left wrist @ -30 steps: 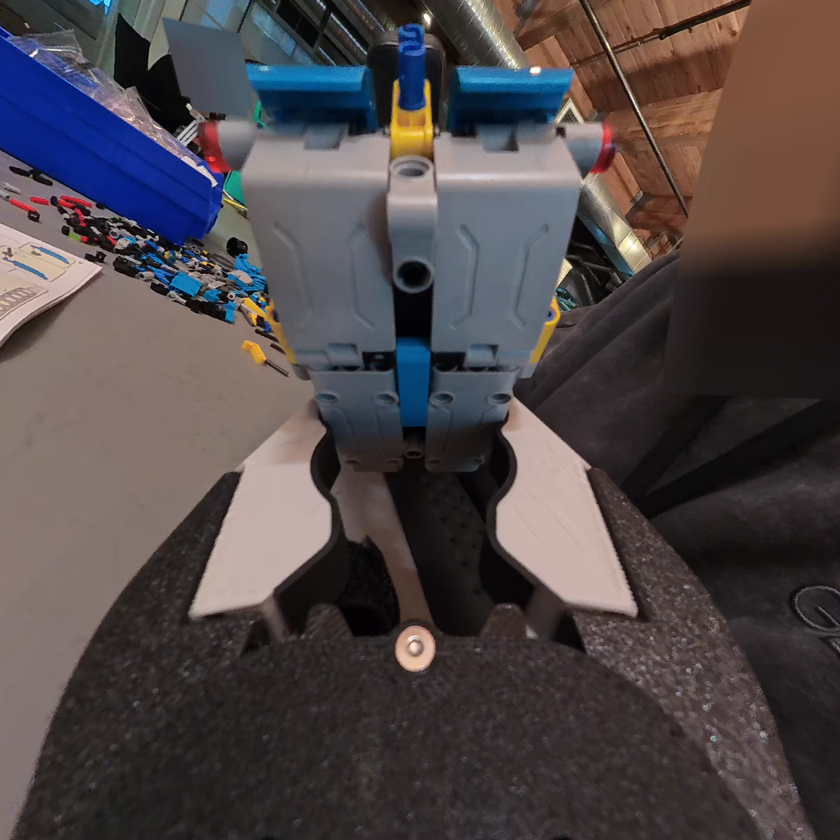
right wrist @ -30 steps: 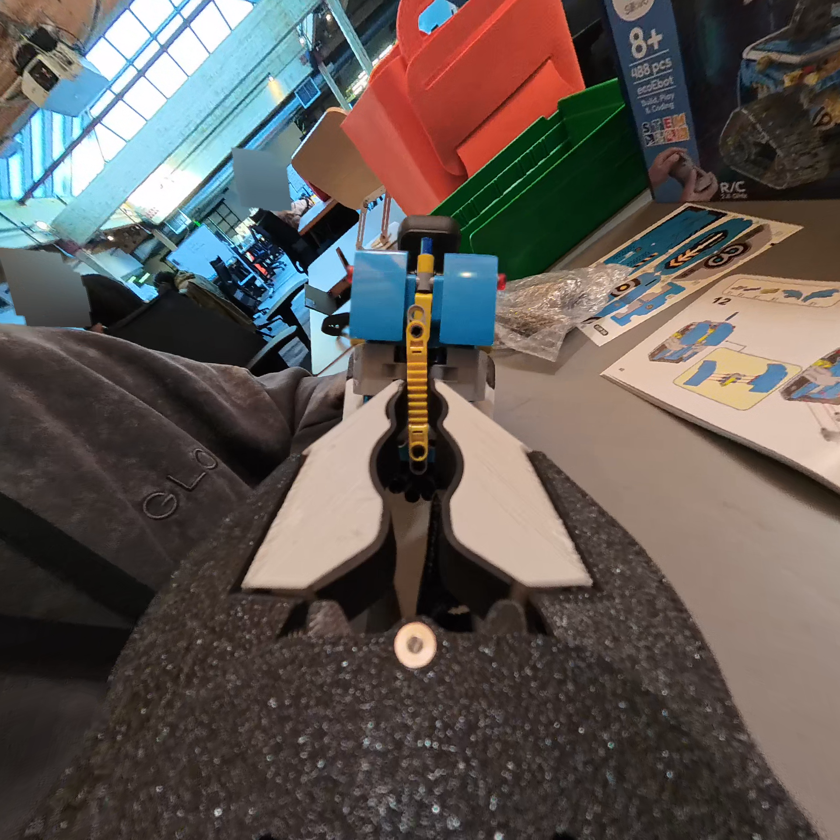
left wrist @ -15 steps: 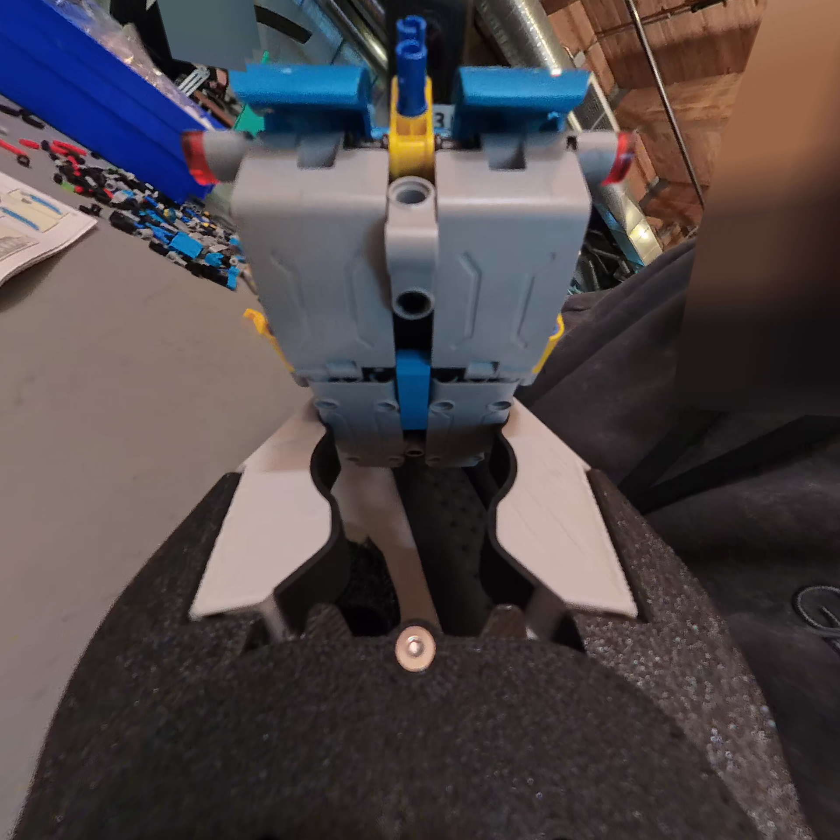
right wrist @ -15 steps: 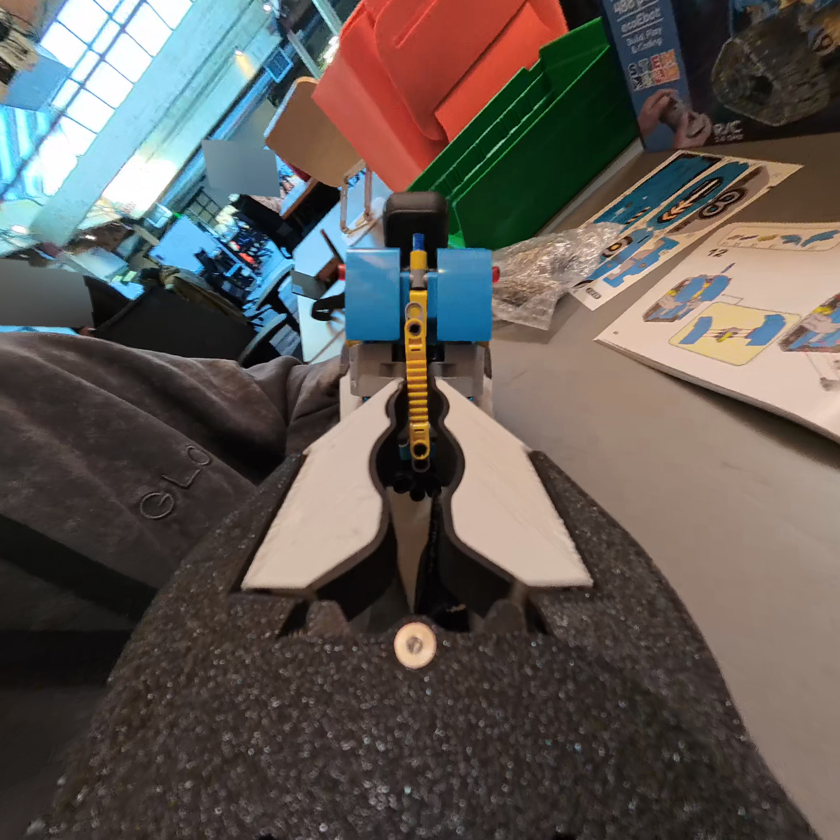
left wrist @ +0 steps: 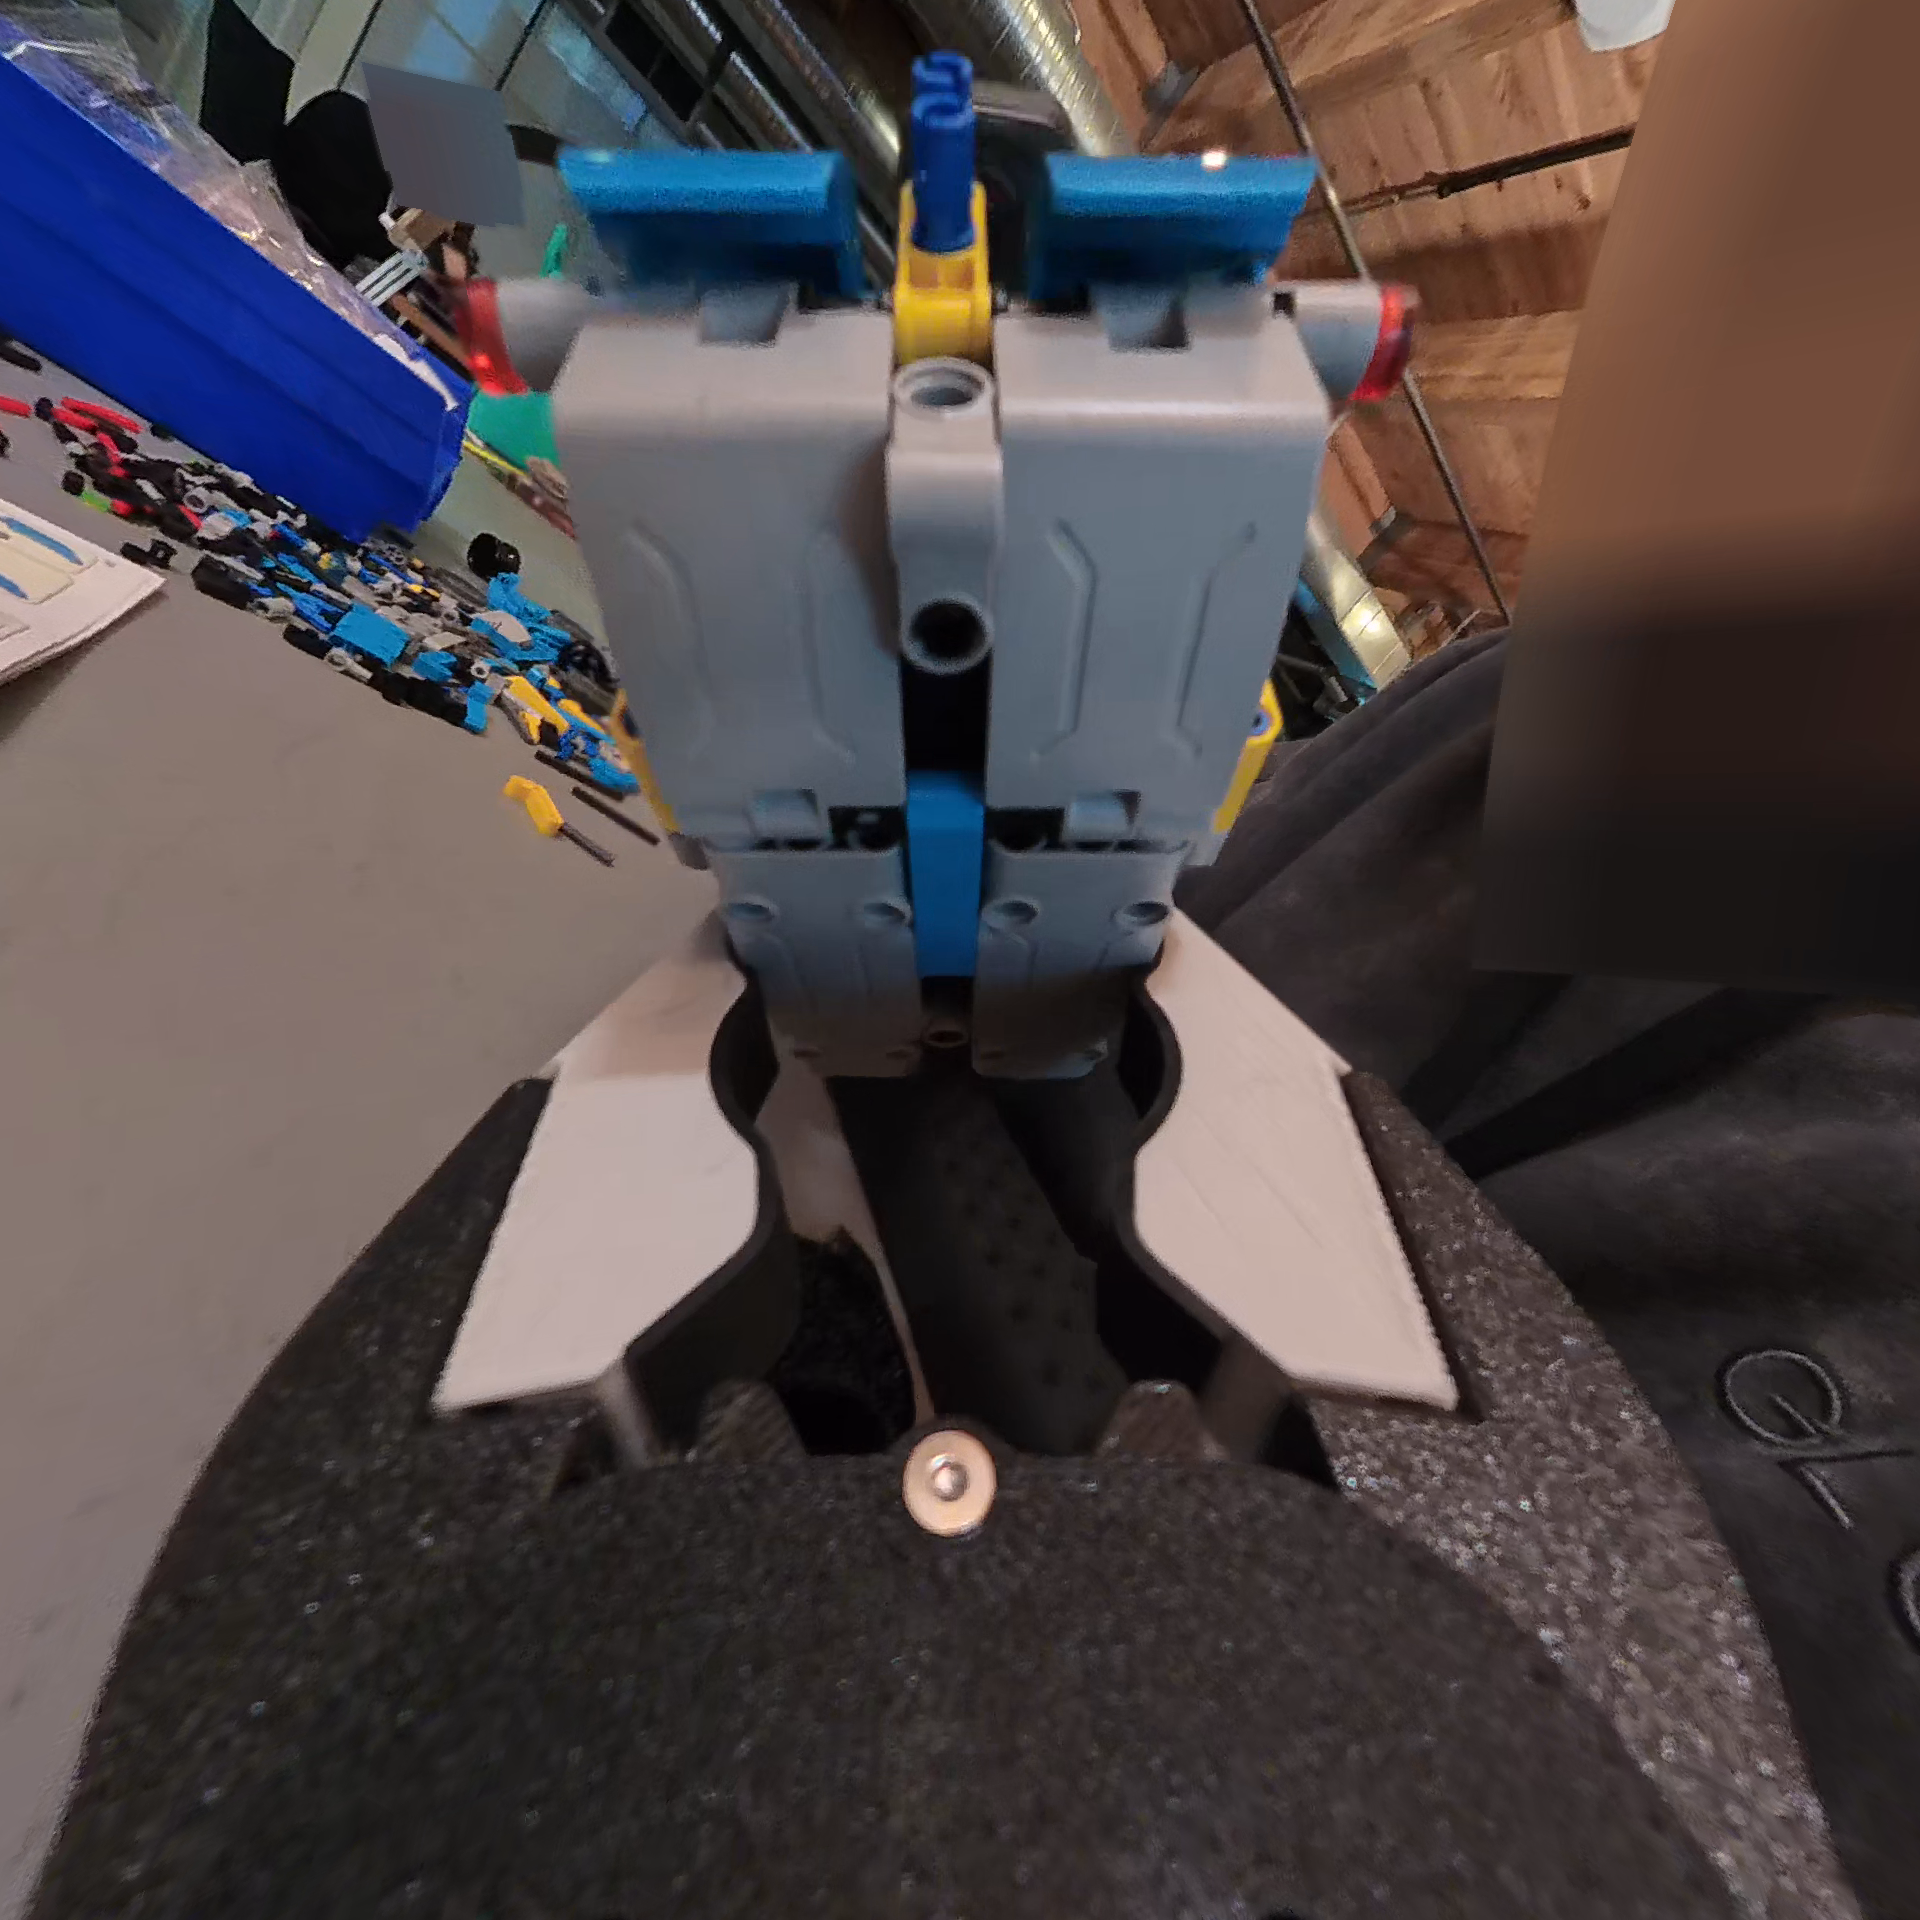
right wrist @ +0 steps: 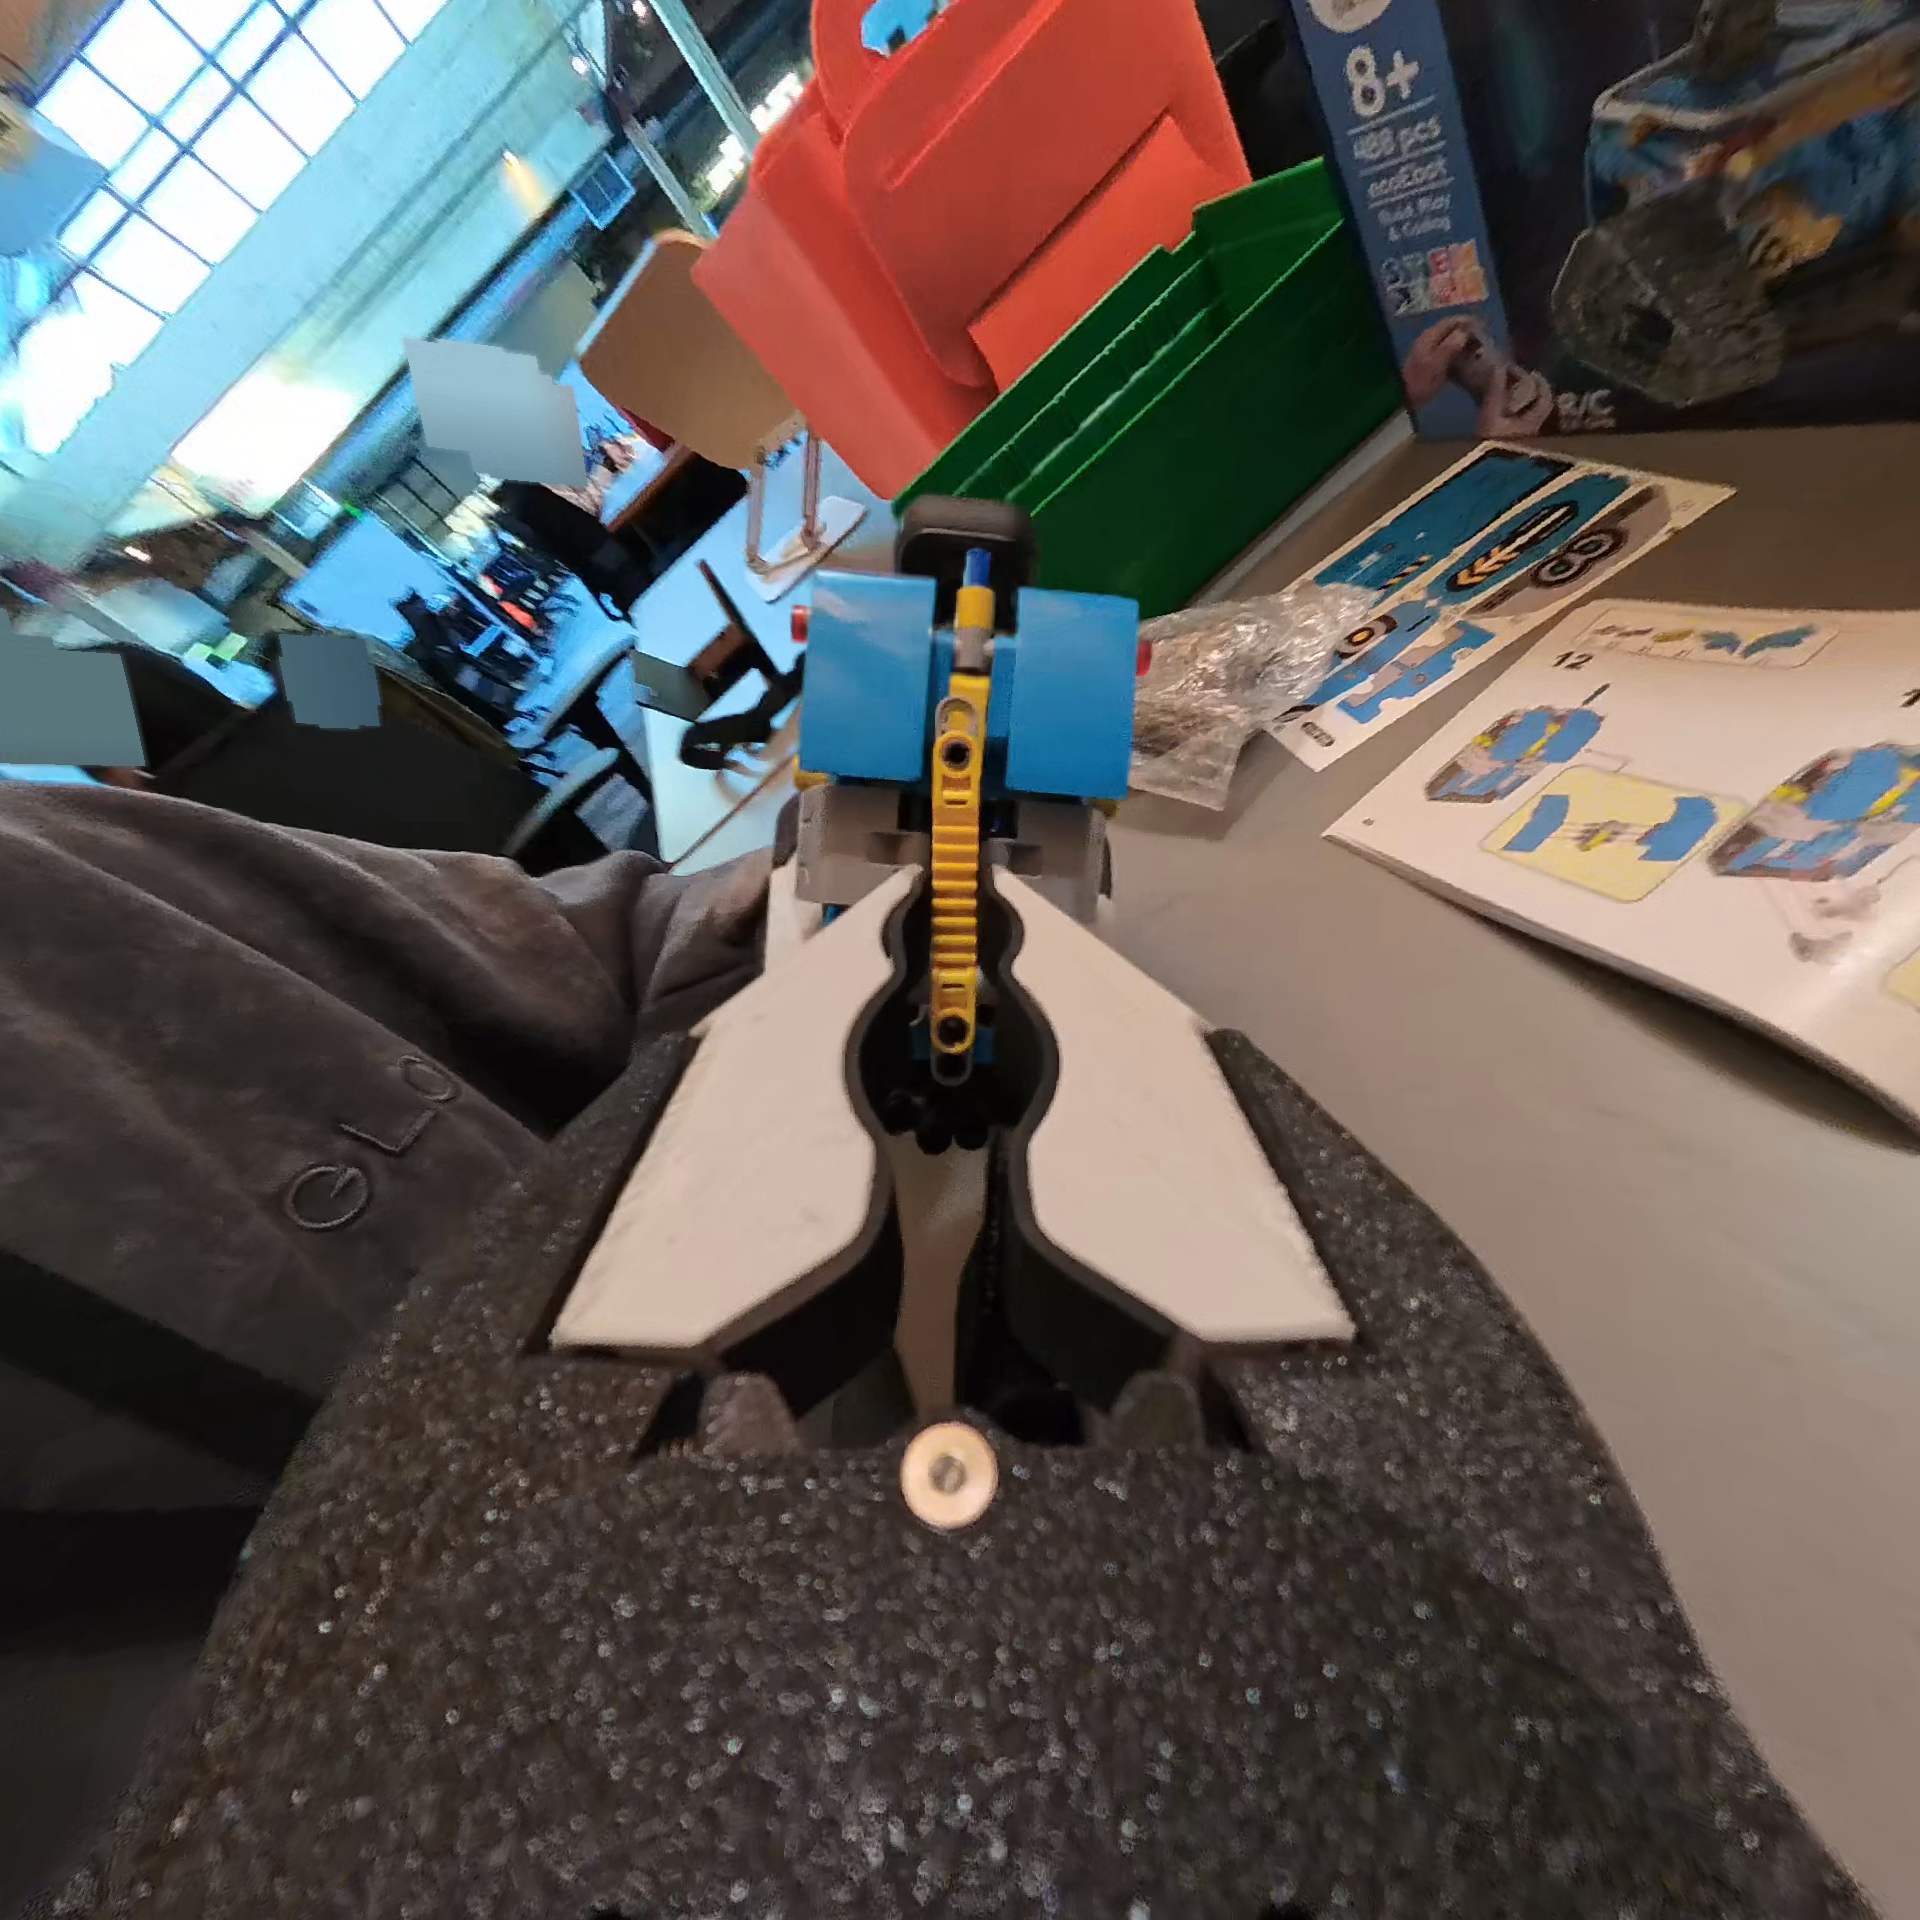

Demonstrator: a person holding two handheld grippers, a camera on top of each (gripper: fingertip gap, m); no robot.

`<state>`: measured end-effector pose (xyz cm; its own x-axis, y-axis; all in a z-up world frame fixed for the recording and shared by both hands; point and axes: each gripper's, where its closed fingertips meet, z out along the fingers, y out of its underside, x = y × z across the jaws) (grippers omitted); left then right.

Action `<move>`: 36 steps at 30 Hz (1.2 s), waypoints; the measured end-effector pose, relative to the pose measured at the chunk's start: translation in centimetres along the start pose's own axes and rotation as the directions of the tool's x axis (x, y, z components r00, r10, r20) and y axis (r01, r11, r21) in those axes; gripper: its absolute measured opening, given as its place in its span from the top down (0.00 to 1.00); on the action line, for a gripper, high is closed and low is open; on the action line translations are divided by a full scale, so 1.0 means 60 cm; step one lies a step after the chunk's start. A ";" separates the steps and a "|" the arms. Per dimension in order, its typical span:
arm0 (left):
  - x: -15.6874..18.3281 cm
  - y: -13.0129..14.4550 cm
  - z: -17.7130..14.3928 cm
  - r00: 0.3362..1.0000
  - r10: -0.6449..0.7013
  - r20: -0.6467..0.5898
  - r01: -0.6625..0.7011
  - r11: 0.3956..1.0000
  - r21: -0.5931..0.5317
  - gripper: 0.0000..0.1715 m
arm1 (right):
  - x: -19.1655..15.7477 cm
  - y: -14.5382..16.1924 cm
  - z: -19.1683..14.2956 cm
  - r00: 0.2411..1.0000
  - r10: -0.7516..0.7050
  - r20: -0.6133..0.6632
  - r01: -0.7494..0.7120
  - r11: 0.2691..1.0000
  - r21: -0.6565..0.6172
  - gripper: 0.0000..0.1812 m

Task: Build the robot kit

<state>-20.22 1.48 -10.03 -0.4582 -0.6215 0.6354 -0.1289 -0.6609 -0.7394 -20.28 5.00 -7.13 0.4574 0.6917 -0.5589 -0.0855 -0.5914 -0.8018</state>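
While both grippers meet on the same toy, the left gripper [left wrist: 940, 1023] has its jaws closed onto the grey lower end of a brick-built model [left wrist: 940, 582], the white fingers [left wrist: 623, 1174] pressing against either side of its narrow base. The model stands up from the jaws, held off the grey surface [left wrist: 260, 935], with two grey panels side by side, a blue bar at the middle, blue blocks on top and red studs at the upper corners. From the far side, the right gripper [right wrist: 951, 925] grips the same model [right wrist: 966, 696]; its jaws are drawn close together, pinching a yellow toothed strip [right wrist: 954, 883] that runs down the middle below two blue blocks. In the left wrist view, a scatter of loose small bricks [left wrist: 416, 634] lies on the surface behind and left of the model, beside a blue bin [left wrist: 187, 312], and a corner of a printed sheet [left wrist: 52, 592] shows at the left edge. In the right wrist view, an open instruction booklet [right wrist: 1662, 831] and a sticker sheet [right wrist: 1475, 582] lie to the right, a crumpled clear bag [right wrist: 1216, 665] just beyond the model, and a green bin [right wrist: 1195, 416], an orange bin [right wrist: 987, 208] and a toy box [right wrist: 1610, 208] stand further back. A person's dark grey sleeve [right wrist: 260, 987] fills the left side.
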 end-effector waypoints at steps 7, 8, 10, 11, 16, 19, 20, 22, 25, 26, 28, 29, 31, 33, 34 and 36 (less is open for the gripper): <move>0.015 -0.008 -0.001 0.999 -0.012 -0.049 0.014 0.999 0.033 0.62 | -0.018 -0.014 0.002 1.000 -0.014 0.018 0.014 1.000 -0.017 0.93; 0.015 -0.007 -0.001 0.999 -0.016 -0.050 0.017 0.999 0.030 0.62 | -0.019 -0.015 0.001 1.000 -0.008 0.025 0.008 1.000 -0.010 0.93; 0.017 -0.005 0.001 0.998 -0.014 -0.054 0.016 1.000 0.026 0.62 | -0.019 -0.016 0.001 0.999 -0.006 0.032 0.006 1.000 -0.005 0.96; 0.017 -0.004 0.001 0.998 -0.013 -0.053 0.015 1.000 0.024 0.62 | -0.017 -0.015 0.000 0.999 -0.015 0.029 0.015 1.000 -0.005 0.96; 0.003 0.002 0.002 0.999 0.041 0.022 -0.041 0.999 -0.001 0.62 | -0.006 -0.007 -0.001 1.000 0.014 -0.006 -0.014 0.999 -0.038 0.96; -0.004 0.008 0.001 0.996 0.069 0.058 -0.067 0.997 -0.028 0.62 | -0.002 0.001 -0.002 0.999 0.027 -0.031 -0.029 0.998 -0.061 0.96; -0.005 0.009 0.001 0.995 0.073 0.060 -0.071 0.997 -0.031 0.62 | -0.002 0.003 -0.001 0.999 0.037 -0.023 -0.039 0.997 -0.060 0.96; -0.002 0.009 0.002 0.996 0.074 0.052 -0.072 0.997 -0.030 0.62 | -0.004 0.002 -0.001 0.995 0.093 0.031 -0.092 0.995 -0.034 0.96; -0.007 0.014 0.002 0.993 0.088 0.073 -0.085 0.995 -0.046 0.62 | 0.000 0.009 -0.002 0.990 0.123 0.070 -0.121 0.992 -0.036 0.96; -0.005 0.014 0.003 0.993 0.097 0.068 -0.095 0.995 -0.043 0.62 | -0.002 0.009 -0.002 0.989 0.125 0.079 -0.123 0.992 -0.036 0.96; 0.001 0.011 0.005 0.987 0.145 0.070 -0.143 0.989 -0.038 0.62 | -0.013 0.003 -0.003 0.975 0.167 0.145 -0.168 0.986 -0.011 0.96; 0.000 0.012 0.007 0.984 0.160 0.079 -0.157 0.987 -0.040 0.62 | -0.014 0.003 -0.004 0.968 0.186 0.168 -0.187 0.982 -0.012 0.96; -0.003 0.013 0.007 0.985 0.148 0.088 -0.145 0.988 -0.046 0.62 | -0.011 0.004 -0.005 0.961 0.207 0.181 -0.209 0.978 -0.010 0.96; -0.020 0.015 0.003 0.987 0.101 0.124 -0.095 0.994 -0.051 0.62 | 0.007 0.010 -0.004 0.988 0.126 0.086 -0.125 0.992 -0.019 0.96; -0.025 0.015 0.001 0.989 0.071 0.126 -0.066 0.997 -0.048 0.62 | 0.016 0.013 -0.002 0.999 0.049 0.020 -0.048 0.998 -0.029 0.96; -0.010 0.012 0.003 0.997 0.044 0.068 -0.043 0.999 -0.023 0.62 | 0.006 0.008 -0.001 1.000 0.004 0.029 -0.003 1.000 -0.024 0.96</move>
<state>-19.87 1.34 -10.89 -0.4027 -0.6771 0.6159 -0.1290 -0.6242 -0.7705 -20.13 4.93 -7.71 0.4312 0.7012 -0.5679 -0.0658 -0.6033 -0.7948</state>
